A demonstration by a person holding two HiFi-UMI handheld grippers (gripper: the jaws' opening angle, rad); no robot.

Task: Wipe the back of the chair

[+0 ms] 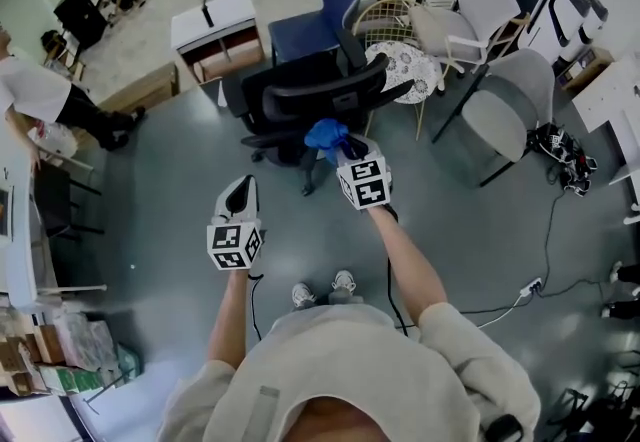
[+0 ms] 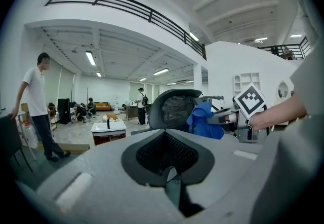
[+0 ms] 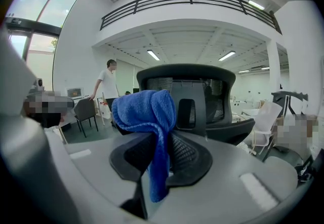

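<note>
The right gripper [image 1: 344, 149] is closed on a blue cloth [image 1: 326, 135]. In the right gripper view the cloth [image 3: 147, 111] is bunched up on top, and one end hangs down between the jaws of the gripper [image 3: 148, 187]. Right behind the cloth stands the black chair [image 3: 188, 85]. Its back has a net part and a dark bar down the middle. In the head view the cloth sits at the near edge of the chair [image 1: 310, 90], up by the back. I cannot tell if the cloth touches the chair. The left gripper [image 1: 240, 186] is held lower and to the left, away from the chair, over the grey floor [image 1: 170, 160]. In the left gripper view its jaws are pressed together with nothing in them [image 2: 172, 181]. That view also shows the chair [image 2: 174, 109] straight ahead, the cloth [image 2: 204, 121] just to its right, and the right gripper [image 2: 229, 116] holding it. Behind the black chair there is a blue chair [image 1: 322, 18]. A round table [image 1: 405, 65] with a pattern stands next to it. To the right are a white chair [image 1: 472, 15] and a grey chair [image 1: 510, 102]. A small white counter [image 1: 215, 25] stands to the left of the blue chair. A person in a white shirt [image 1: 35, 90] stands at the far left. Two shoes [image 1: 318, 290] show on the floor below the grippers.
</note>
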